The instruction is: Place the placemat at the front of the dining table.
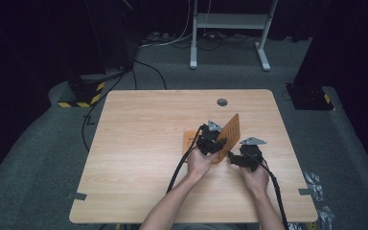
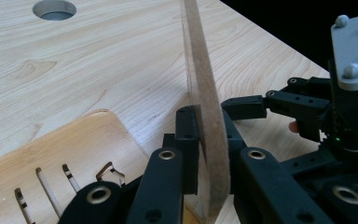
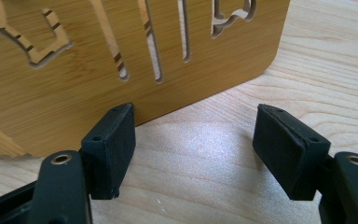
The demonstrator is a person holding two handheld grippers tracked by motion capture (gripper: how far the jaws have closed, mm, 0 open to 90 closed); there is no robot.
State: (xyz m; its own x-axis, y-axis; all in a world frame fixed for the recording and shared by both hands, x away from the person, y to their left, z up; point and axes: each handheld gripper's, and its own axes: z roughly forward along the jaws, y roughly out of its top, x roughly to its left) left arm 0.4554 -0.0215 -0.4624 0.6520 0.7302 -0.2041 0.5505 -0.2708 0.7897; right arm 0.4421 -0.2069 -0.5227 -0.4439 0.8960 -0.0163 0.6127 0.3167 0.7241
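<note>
Upright bamboo panel (image 1: 232, 130) with cut-out slots stood on edge right of tabletop (image 1: 139, 143) centre, beside second slotted panel (image 1: 189, 139) lying flat. Left gripper (image 2: 208, 154) jaws pinched upright panel's edge, pads pressed on both faces. Right gripper (image 3: 196, 140) sat just beside panel's lower corner, jaws spread with bare tabletop between, nothing held. Round hole (image 1: 222, 102) in tabletop beyond panels.
</note>
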